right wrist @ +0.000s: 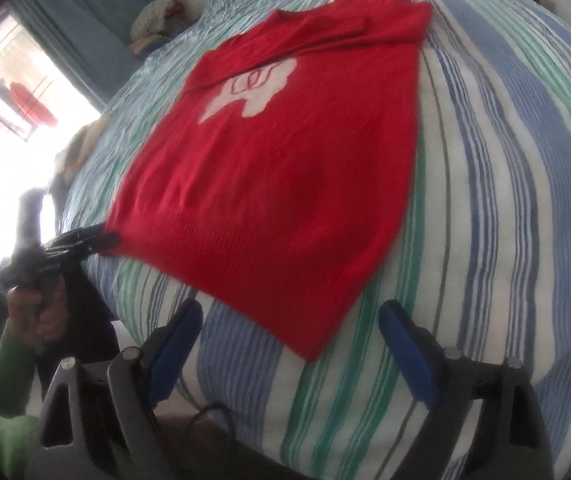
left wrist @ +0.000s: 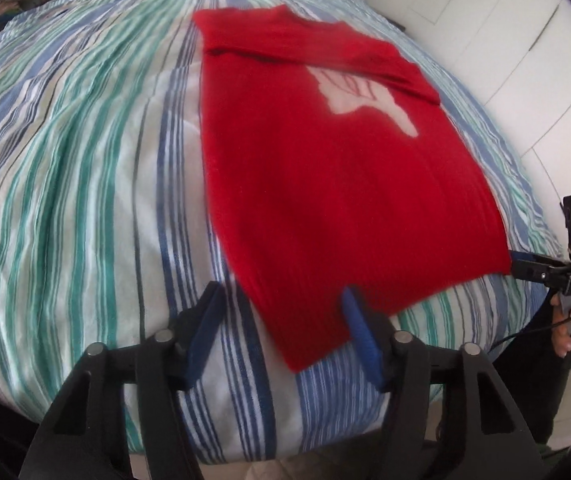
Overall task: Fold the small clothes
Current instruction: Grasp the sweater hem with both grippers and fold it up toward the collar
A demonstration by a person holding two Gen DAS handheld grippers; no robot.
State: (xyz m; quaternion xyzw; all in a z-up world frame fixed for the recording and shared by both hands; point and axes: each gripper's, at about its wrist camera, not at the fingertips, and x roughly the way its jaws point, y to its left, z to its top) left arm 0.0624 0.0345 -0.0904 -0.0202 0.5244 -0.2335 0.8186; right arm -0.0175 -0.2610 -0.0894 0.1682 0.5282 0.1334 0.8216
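Note:
A red knit sweater [left wrist: 325, 184] with a white motif lies flat on the striped bedspread [left wrist: 85, 184], its sleeves folded in across the top. My left gripper [left wrist: 283, 300] is open, its fingers straddling the sweater's near left hem corner. My right gripper [right wrist: 291, 314] is open, just short of the near right hem corner of the sweater [right wrist: 277, 184]. The right gripper also shows in the left wrist view [left wrist: 519, 262] at the right hem corner. The left gripper shows in the right wrist view [right wrist: 103, 236] at the left hem corner.
The striped bedspread [right wrist: 505, 200] covers the whole bed. A pile of folded clothes [right wrist: 157, 20] sits at the far end. A bright window [right wrist: 13, 92] with blue curtains is to the left. White cupboard doors [left wrist: 505, 40] stand beyond the bed's right side.

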